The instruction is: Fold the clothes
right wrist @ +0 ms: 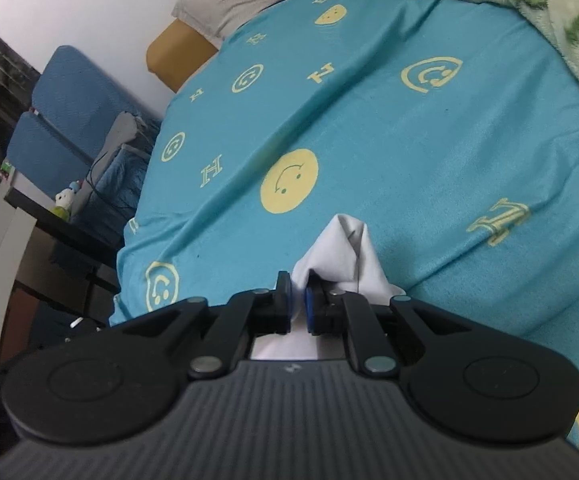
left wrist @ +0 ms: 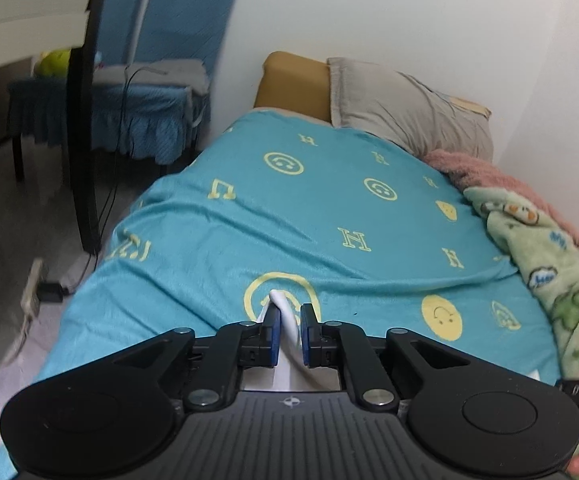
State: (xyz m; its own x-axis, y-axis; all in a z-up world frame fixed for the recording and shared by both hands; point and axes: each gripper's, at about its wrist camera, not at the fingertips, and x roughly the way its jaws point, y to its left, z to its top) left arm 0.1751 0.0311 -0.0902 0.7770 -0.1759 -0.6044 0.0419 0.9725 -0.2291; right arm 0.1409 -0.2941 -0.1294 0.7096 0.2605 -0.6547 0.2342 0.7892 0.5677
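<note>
The left tool has its blue-padded fingers drawn close on a narrow fold of white cloth garment, which rises in a small peak between the pads and runs back under the tool body. The right tool likewise pinches the white cloth garment; there the fabric bunches into a crumpled cone just ahead of the fingers and spills a little to the right of them. In both views the garment is lifted at the gripped point, with the rest of it hidden beneath the tools.

Below and beyond lies a bed covered by a turquoise fleece blanket printed with yellow smiley faces and letters, creased in long diagonal folds. Along its far side sits a pale green plush blanket with cartoon animals, next to a pink fuzzy blanket. At the head of the bed rests a grey-beige pillow against a mustard-brown headboard. To the left stand chairs with blue fabric covers and a dark-legged bench.
</note>
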